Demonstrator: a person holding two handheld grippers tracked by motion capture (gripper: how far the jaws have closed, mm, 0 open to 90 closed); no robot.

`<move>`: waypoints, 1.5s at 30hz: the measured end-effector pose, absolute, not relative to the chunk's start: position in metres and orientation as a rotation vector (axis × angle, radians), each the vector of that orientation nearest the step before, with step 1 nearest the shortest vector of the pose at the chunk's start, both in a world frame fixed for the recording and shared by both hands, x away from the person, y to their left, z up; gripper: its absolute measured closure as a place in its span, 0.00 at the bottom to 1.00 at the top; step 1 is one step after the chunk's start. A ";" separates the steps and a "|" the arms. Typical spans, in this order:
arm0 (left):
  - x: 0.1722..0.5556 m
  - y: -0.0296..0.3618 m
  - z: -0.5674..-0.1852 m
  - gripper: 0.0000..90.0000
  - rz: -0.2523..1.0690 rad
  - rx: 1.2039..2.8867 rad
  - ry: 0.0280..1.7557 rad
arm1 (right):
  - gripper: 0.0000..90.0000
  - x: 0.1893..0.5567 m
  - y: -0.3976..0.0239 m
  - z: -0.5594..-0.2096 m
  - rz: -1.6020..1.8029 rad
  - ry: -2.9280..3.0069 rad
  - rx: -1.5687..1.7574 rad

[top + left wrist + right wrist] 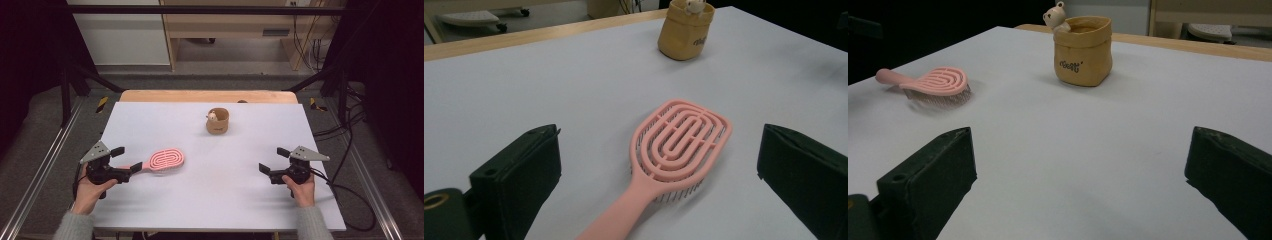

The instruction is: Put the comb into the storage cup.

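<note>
Here my left gripper (pixel 125 159) sits at about eight o'clock on the table (pixel 165 210), released, its two black jaws spread wide with nothing between the pads. In the left gripper view the jaws rise at either side and the hairbrush (pixel 674 150) lies in the gap ahead of them, its handle running down toward me; neither jaw touches it as far as I can tell. In the high view the near jaw tip lies just at the handle's end. The brush is smooth pink plastic, with an oval head cut into looping open ribs and a straight rounded handle. It lies bristles down, the thin dark bristles showing under the head's edge.

My right gripper (pixel 274 160) is at about four o'clock, also released, jaws wide apart and holding nothing, with bare table between them. Each gripper carries a grey three-cornered plate on top, and my hands grip them from behind.

Farther out, toward twelve o'clock and a little right of centre, stands a small bag (pixel 217 121), well apart from the brush and from both grippers. It is tan, soft-sided and upright, like rolled kraft paper, with a small dark word printed on its front. A little pale bear figure (pixel 1054 17) peeks over its rim. The table top is matte pale grey, with a light wood edge at the far side.
</note>
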State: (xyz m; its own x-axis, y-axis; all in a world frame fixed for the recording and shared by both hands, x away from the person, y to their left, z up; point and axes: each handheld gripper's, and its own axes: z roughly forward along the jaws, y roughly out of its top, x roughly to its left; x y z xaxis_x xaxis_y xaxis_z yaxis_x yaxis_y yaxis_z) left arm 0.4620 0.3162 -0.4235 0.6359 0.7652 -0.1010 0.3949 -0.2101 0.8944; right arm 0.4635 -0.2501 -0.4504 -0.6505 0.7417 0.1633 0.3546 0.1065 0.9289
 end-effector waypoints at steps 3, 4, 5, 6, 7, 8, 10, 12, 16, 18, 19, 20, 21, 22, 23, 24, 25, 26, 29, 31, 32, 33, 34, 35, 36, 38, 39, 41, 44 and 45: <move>0.465 0.318 -0.425 0.08 0.472 1.842 0.962 | 0.00 0.464 -0.250 -0.450 1.557 2.047 1.074; 0.465 0.318 -0.426 0.10 0.477 1.848 0.973 | 0.00 0.464 -0.250 -0.450 1.557 2.048 1.074; 0.466 0.318 -0.426 0.12 0.490 1.853 0.983 | 0.00 0.464 -0.250 -0.451 1.556 2.048 1.074; 0.467 0.318 -0.427 0.14 0.490 1.856 0.990 | 0.00 0.464 -0.250 -0.451 1.554 2.049 1.072; 0.468 0.319 -0.428 0.15 0.494 1.858 0.998 | 0.00 0.464 -0.250 -0.451 1.553 2.049 1.073; 0.468 0.319 -0.428 0.16 0.508 1.862 1.010 | 0.00 0.464 -0.250 -0.451 1.552 2.049 1.072; 0.469 0.320 -0.429 0.18 0.533 1.866 1.023 | 0.00 0.464 -0.250 -0.451 1.553 2.049 1.070; 0.469 0.321 -0.430 0.22 0.541 1.860 1.031 | 0.00 0.464 -0.250 -0.451 1.551 2.049 1.069; 0.470 0.322 -0.431 0.34 0.564 1.864 1.046 | 0.00 0.464 -0.250 -0.451 1.552 2.051 1.069; 0.470 0.323 -0.431 0.37 0.571 1.859 1.059 | 0.00 0.464 -0.250 -0.451 1.550 2.052 1.069; 0.470 0.323 -0.431 0.39 0.581 1.861 1.067 | 0.00 0.464 -0.250 -0.451 1.550 2.053 1.069; 0.470 0.324 -0.431 0.42 0.583 1.859 1.075 | 0.00 0.464 -0.250 -0.451 1.551 2.053 1.069; 0.470 0.324 -0.430 0.44 0.581 1.860 1.081 | 0.00 0.464 -0.250 -0.451 1.551 2.052 1.069; 0.470 0.325 -0.430 0.47 0.582 1.860 1.087 | 0.00 0.464 -0.250 -0.451 1.551 2.052 1.068; 0.470 0.326 -0.430 0.49 0.585 1.862 1.094 | 0.00 0.464 -0.250 -0.451 1.551 2.053 1.068; 0.470 0.326 -0.431 0.52 0.589 1.862 1.098 | 0.00 0.464 -0.250 -0.451 1.550 2.053 1.069; 0.471 0.327 -0.431 0.54 0.587 1.862 1.105 | 0.00 0.464 -0.250 -0.451 1.549 2.053 1.069; 0.471 0.327 -0.431 0.56 0.584 1.864 1.112 | 0.00 0.464 -0.250 -0.451 1.549 2.053 1.070; 0.472 0.327 -0.431 0.63 0.586 1.875 1.129 | 0.00 0.464 -0.250 -0.451 1.549 2.053 1.069; 0.472 0.327 -0.432 0.69 0.603 1.887 1.141 | 0.00 0.464 -0.250 -0.451 1.549 2.053 1.070; 0.472 0.326 -0.432 0.69 0.606 1.891 1.152 | 0.00 0.464 -0.250 -0.451 1.549 2.053 1.070; 0.472 0.326 -0.432 0.71 0.603 1.894 1.160 | 0.00 0.464 -0.250 -0.451 1.550 2.053 1.070; 0.473 0.326 -0.433 0.73 0.604 1.897 1.168 | 0.00 0.464 -0.250 -0.451 1.549 2.053 1.071; 0.473 0.326 -0.433 0.75 0.617 1.903 1.172 | 0.00 0.464 -0.250 -0.451 1.549 2.053 1.069; 0.473 0.326 -0.433 0.76 0.614 1.908 1.177 | 0.00 0.464 -0.250 -0.451 1.550 2.053 1.070; 0.473 0.326 -0.434 0.79 0.620 1.907 1.185 | 0.00 0.464 -0.250 -0.451 1.549 2.054 1.071; 0.473 0.326 -0.435 0.82 0.613 1.910 1.196 | 0.00 0.464 -0.250 -0.451 1.549 2.055 1.072; 0.474 0.325 -0.436 0.84 0.615 1.915 1.200 | 0.00 0.464 -0.250 -0.451 1.548 2.055 1.072; 0.474 0.324 -0.437 0.88 0.625 1.930 1.206 | 0.00 0.464 -0.250 -0.451 1.550 2.055 1.072; 0.475 0.324 -0.438 0.89 0.625 1.930 1.209 | 0.00 0.464 -0.250 -0.451 1.550 2.055 1.071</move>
